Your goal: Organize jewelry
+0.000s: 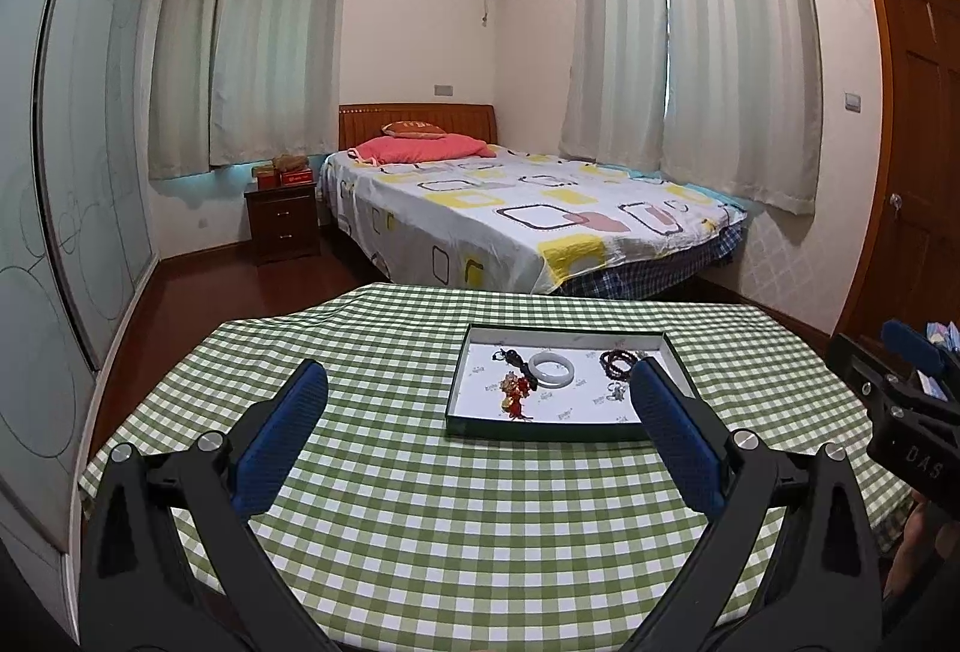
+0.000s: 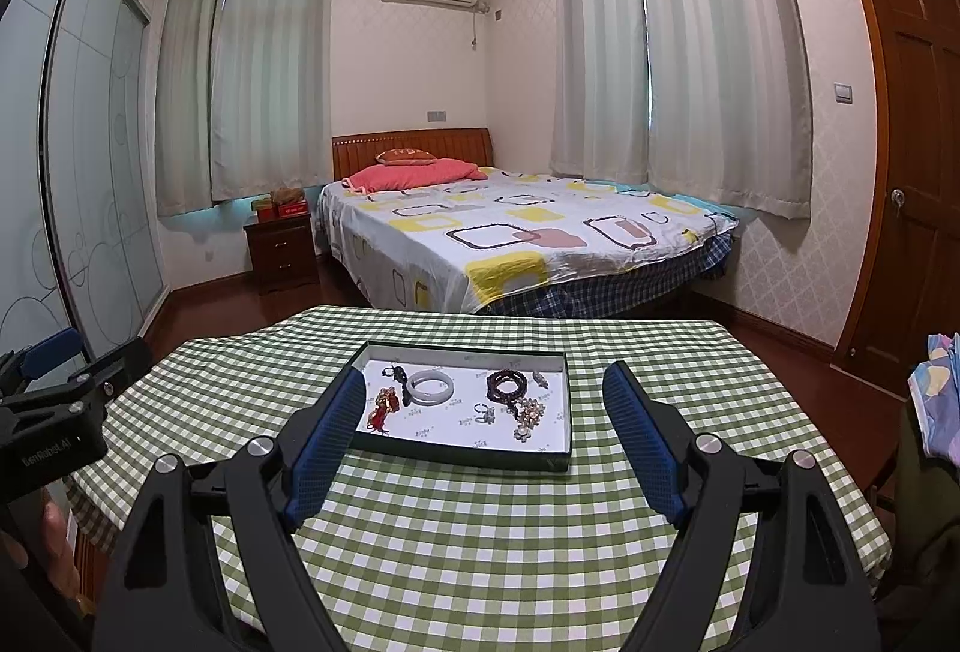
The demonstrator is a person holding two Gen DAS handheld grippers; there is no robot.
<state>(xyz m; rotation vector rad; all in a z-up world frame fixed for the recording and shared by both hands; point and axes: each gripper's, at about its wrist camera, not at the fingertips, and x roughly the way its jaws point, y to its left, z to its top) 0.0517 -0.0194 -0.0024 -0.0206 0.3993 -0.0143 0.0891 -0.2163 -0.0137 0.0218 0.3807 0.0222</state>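
Left gripper (image 1: 477,382): jaws spread wide, nothing between, angled slightly downward.
Right gripper (image 2: 483,388): jaws wide apart, empty, same downward tilt.

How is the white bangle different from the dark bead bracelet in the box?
The white bangle is one smooth, pale, solid ring; the bead bracelet is dark and made of many small beads. The bangle lies as a single open circle, while the bead bracelet is coiled in loops. The bangle sits toward the left of the box, the bead bracelet nearer the middle. Both lie flat on the box's white floor, and neither is being touched.
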